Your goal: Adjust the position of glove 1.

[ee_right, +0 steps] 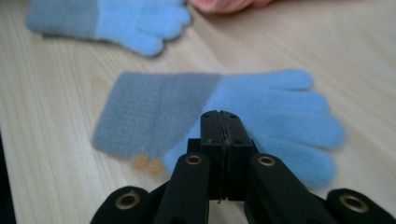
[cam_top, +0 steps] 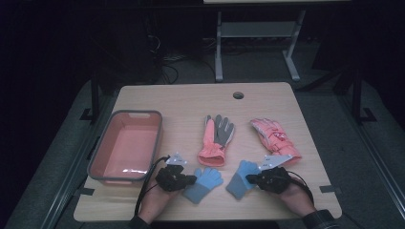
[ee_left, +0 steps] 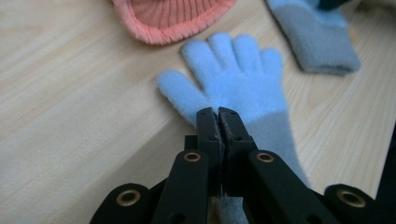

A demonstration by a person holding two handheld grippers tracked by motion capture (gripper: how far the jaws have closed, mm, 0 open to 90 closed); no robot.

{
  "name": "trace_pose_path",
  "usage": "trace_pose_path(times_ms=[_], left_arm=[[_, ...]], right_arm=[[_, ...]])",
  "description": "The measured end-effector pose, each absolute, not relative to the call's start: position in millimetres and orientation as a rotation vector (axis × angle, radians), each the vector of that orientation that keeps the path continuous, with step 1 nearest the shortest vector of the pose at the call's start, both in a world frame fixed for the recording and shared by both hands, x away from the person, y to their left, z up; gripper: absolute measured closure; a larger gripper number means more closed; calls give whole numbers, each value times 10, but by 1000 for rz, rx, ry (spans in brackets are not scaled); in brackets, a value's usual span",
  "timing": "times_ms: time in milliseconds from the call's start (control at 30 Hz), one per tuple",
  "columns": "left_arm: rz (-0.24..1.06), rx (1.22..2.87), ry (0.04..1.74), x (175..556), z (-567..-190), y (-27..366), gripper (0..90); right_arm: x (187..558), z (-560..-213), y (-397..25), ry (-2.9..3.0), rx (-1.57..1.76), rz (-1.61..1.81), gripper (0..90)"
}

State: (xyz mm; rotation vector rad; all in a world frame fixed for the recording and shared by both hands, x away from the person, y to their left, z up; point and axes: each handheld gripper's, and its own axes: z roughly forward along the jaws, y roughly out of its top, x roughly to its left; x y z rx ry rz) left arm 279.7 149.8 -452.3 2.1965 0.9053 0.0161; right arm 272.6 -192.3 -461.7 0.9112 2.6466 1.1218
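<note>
Nothing binned yet; I have both grippers at the blue gloves.

Empty pink plastic tub (cam_top: 125,145) sits left. Left gripper (cam_top: 191,179) pinches, I think, the near fuzzy blue-and-grey knit glove (cam_top: 203,183); right gripper (cam_top: 250,178), jaws together, rests over its twin (cam_top: 240,177).

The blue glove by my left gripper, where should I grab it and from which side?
Probably the grey cuff of the left blue glove, approached from the near edge with the left gripper. The glove lies flat, fingers pointing away, and the cuff is its straightest, thickest edge.

salmon cuff (ee_left: 173,18) cut off, far blue glove (ee_right: 109,23) blurred
</note>
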Motion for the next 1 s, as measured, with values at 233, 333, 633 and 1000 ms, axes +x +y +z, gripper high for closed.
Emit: trace_pose_path(times_ms=[233, 333, 633, 1000], left_arm=[[-21, 2129, 900, 2789, -4452, 1532, 884], [-27, 2110, 900, 2784, -4435, 1539, 884], [-41, 2073, 848, 2753, -4338, 1534, 885], [-24, 2076, 753, 2775, -4225, 1441, 885]], right_arm=[[2690, -4658, -1827, 2710, 864, 1125, 897], [2665, -4666, -1744, 2749, 806, 1147, 897], [2631, -4679, -1538, 2815, 689, 1185, 898], [2589, -4684, -1342, 2861, 625, 1216, 898]])
